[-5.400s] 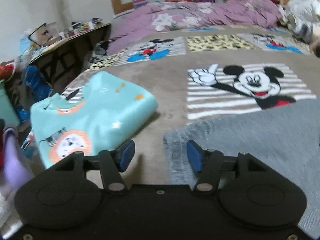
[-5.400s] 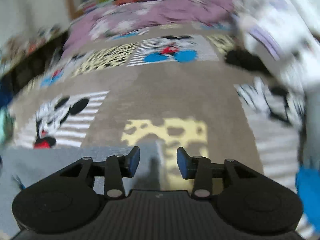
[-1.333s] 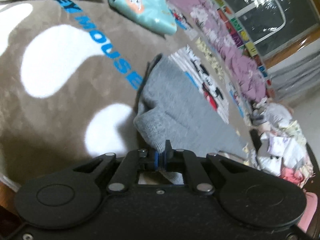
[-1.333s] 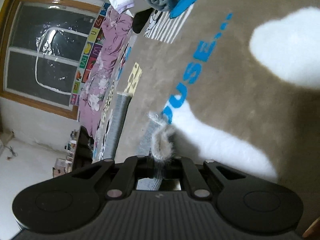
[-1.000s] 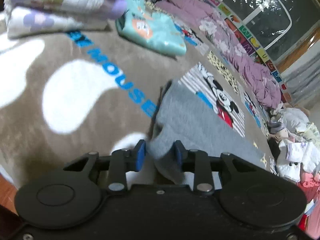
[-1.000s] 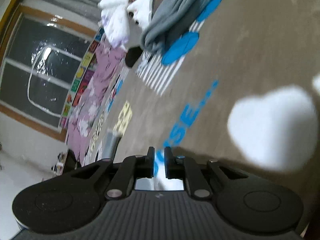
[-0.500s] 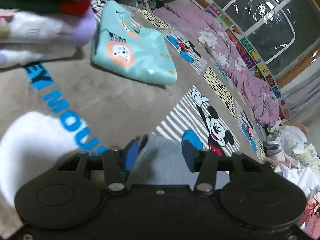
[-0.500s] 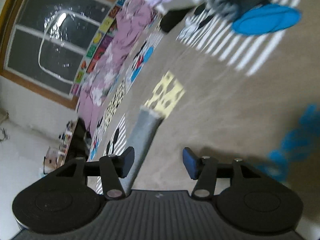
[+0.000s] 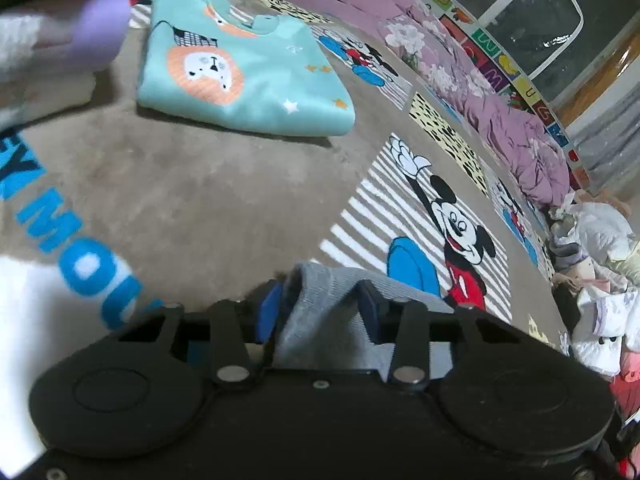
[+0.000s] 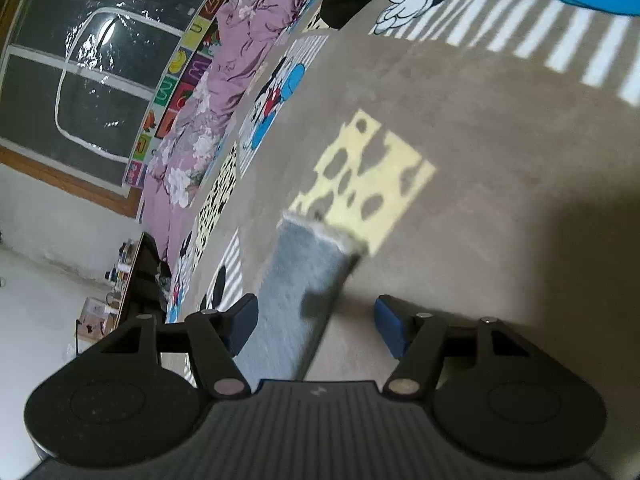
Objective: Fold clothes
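Grey knit garment lies on a tan Mickey Mouse rug in a bedroom, with a purple floral quilt along the far edge below a dark window. A folded teal sweatshirt rests nearby. The garment's long axis runs away from the right gripper, ending at a yellow patch. Both the left gripper and the right gripper have jaws spread wide, holding nothing

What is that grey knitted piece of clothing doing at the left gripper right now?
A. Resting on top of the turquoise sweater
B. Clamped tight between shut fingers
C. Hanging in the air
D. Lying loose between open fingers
D: the left gripper is open, its blue pads spread apart, with the grey garment lying loose between them on the Mickey Mouse blanket.
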Demonstrator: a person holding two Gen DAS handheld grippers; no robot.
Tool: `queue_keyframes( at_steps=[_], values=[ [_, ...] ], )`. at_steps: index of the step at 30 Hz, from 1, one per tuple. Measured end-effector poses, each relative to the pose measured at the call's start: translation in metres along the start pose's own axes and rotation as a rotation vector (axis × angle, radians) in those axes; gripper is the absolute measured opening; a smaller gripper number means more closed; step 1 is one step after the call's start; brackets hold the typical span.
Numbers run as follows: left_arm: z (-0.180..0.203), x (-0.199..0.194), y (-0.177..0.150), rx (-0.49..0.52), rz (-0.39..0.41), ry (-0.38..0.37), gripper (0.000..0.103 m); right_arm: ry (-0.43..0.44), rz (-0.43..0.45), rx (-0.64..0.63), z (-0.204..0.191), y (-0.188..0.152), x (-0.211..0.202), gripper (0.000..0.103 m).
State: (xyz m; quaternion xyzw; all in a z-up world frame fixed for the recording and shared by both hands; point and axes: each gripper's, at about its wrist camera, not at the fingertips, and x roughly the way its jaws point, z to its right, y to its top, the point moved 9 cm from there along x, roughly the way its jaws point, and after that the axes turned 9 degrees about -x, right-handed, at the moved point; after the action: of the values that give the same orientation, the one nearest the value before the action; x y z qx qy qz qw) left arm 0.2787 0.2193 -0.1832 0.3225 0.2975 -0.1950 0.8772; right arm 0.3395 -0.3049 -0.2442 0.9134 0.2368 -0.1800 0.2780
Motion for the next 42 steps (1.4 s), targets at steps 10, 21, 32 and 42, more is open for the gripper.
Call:
queue_keyframes(
  at_steps=[10, 21, 32, 42],
  values=[
    [0.001, 0.008, 0.004, 0.024, 0.024, -0.02, 0.021, 0.006, 0.064, -0.015, -0.004, 0.002, 0.017, 0.01],
    [0.007, 0.012, 0.002, 0.047, 0.065, -0.006, 0.019, 0.019, 0.156, 0.031, 0.02, -0.005, -0.038, 0.01],
    [0.006, -0.007, 0.012, 0.102, 0.168, 0.122, 0.042, -0.132, 0.164, -0.047, 0.023, 0.009, -0.057, 0.032],
    [0.046, 0.004, -0.018, 0.236, 0.083, 0.0, 0.041, 0.05, -0.031, -0.239, -0.04, -0.027, -0.034, 0.034]
  ],
)
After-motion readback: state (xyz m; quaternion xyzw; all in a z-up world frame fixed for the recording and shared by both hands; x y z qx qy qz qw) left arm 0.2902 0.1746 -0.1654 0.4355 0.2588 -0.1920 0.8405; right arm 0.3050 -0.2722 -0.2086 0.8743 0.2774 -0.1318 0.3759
